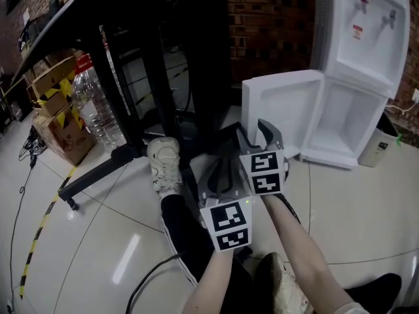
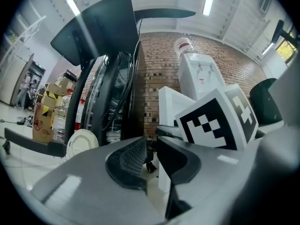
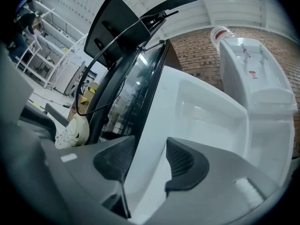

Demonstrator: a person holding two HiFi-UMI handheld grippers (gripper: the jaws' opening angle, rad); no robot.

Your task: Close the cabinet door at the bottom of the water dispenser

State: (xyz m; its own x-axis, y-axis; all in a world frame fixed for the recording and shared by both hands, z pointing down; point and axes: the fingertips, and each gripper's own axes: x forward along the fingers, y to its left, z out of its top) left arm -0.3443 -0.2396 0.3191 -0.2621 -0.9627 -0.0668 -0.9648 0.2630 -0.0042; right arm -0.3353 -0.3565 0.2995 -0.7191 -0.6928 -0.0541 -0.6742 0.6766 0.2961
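The white water dispenser stands at the upper right with its bottom cabinet open. Its white cabinet door is swung out to the left. My right gripper is at the door's near lower edge. In the right gripper view the door fills the gap of the right gripper, whose jaws stand wide on either side of the edge; no firm pinch shows. My left gripper hangs just left and nearer. In its own view the left gripper shows a narrow empty gap.
A black desk frame stands left of the door, its foot reaching across the floor. Cardboard boxes and a big clear bottle sit far left. A small white bin is right of the dispenser. The person's shoe rests near the left gripper.
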